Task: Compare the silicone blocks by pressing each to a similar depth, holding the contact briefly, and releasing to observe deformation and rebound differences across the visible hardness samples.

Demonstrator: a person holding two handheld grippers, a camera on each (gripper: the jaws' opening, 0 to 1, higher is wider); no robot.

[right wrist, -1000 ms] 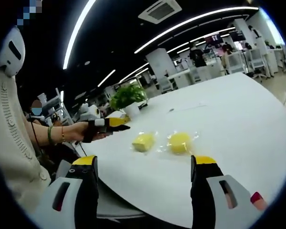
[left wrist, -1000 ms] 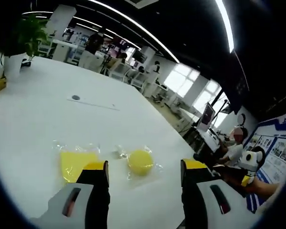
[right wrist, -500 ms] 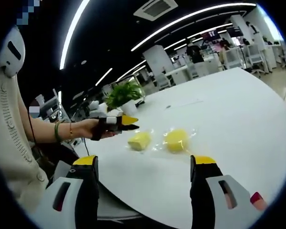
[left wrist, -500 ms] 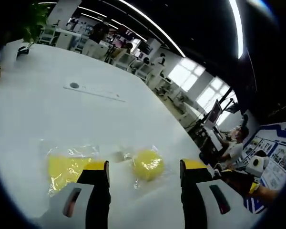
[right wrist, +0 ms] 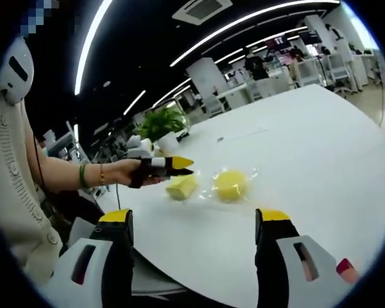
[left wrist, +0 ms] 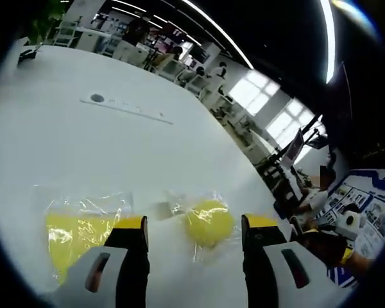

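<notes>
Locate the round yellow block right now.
The round yellow block lies bagged on the white table, between the left gripper's jaws, right of the square yellow block.

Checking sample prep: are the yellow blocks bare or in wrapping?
In wrapping: crinkled clear plastic surrounds both the round block and the square block on the white table.

A broad white desk (left wrist: 147, 147) with a smooth matte top spreads far into the room; a small dark round spot (left wrist: 97, 98) sits on it beside a thin pale strip (left wrist: 138, 110). In the right gripper view, a leafy green plant in a white pot (right wrist: 163, 125) stands at the desk's far left edge. Long white ceiling light strips (right wrist: 256, 22) and a square ceiling vent (right wrist: 202, 9) run overhead, with bright windows (left wrist: 269, 109) far right
</notes>
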